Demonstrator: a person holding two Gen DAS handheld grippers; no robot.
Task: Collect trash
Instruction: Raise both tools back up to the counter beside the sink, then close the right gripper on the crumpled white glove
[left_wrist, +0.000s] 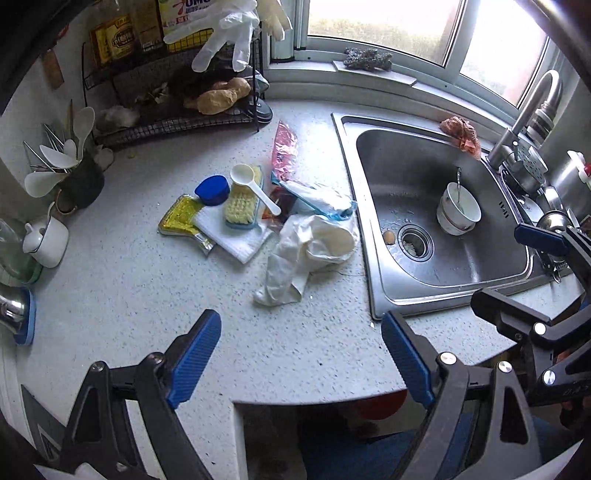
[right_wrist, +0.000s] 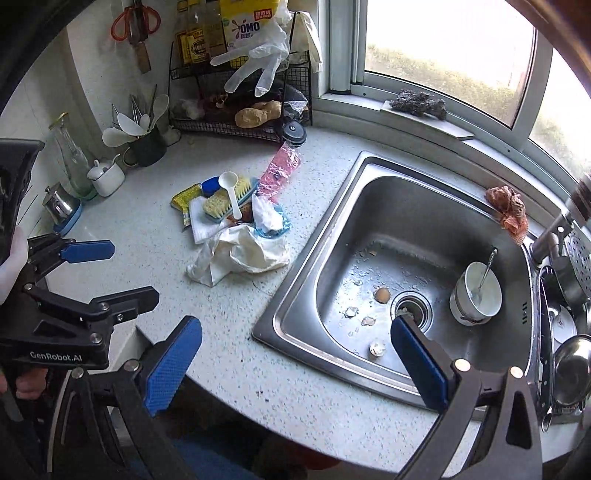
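Both claws spread wide, empty: left claw (left_wrist: 301, 360) above bare tabletop (left_wrist: 122, 288), right claw (right_wrist: 295, 363) over sink (right_wrist: 332, 236) front rim. Trash heap mid-tabletop, left of sink: crumpled white bag (left_wrist: 310, 251), pink wrapper (left_wrist: 283, 147), yellow wrapper (left_wrist: 181, 219), touching scrub brush (left_wrist: 242, 206).

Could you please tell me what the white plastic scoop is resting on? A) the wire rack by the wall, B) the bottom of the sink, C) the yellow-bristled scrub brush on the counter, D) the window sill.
C: the white plastic scoop lies across the yellow-bristled scrub brush in the pile on the counter, left of the sink.
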